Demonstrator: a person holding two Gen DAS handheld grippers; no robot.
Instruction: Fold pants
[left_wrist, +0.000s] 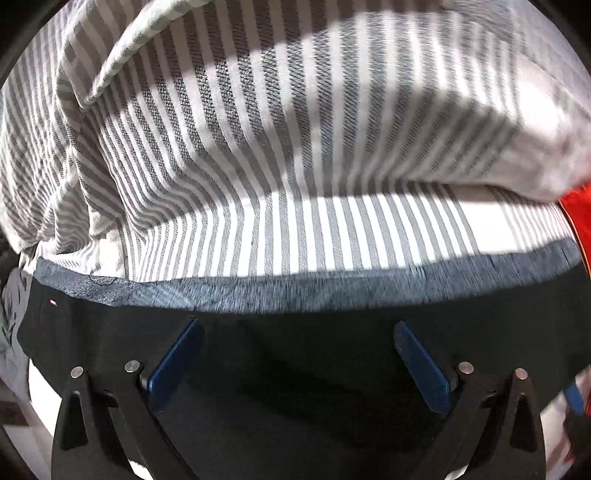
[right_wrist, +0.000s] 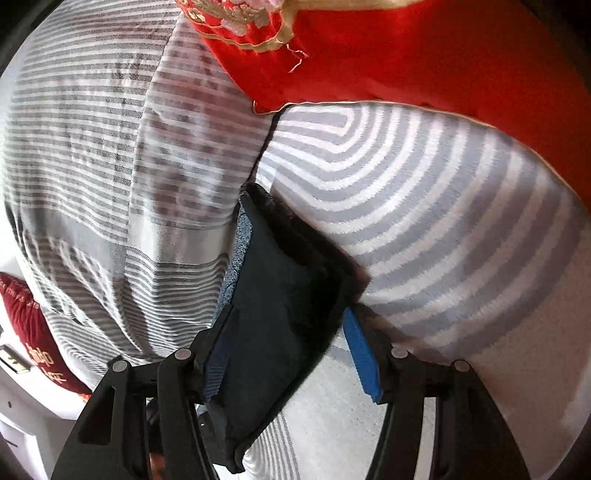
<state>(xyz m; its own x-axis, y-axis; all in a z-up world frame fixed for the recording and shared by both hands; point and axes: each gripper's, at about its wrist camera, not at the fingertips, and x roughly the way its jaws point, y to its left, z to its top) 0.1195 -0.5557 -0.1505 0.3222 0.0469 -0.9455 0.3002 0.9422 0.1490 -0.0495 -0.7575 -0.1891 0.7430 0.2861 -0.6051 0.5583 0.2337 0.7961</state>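
- The dark pants (right_wrist: 280, 306) lie bunched between the right gripper (right_wrist: 291, 350) jaws, which look clamped on the fold.
- Under the left gripper (left_wrist: 295, 354) — jaws spread, released — the same pants spread flat.
- Past both jaws: striped bedding (left_wrist: 280, 155) in humps.
- Beyond the right jaws — a red embroidered cloth (right_wrist: 424, 55).

Left gripper (left_wrist: 295, 354): jaws apart, pointing steeply down. Right gripper (right_wrist: 291, 354): jaws apart, angled downward.
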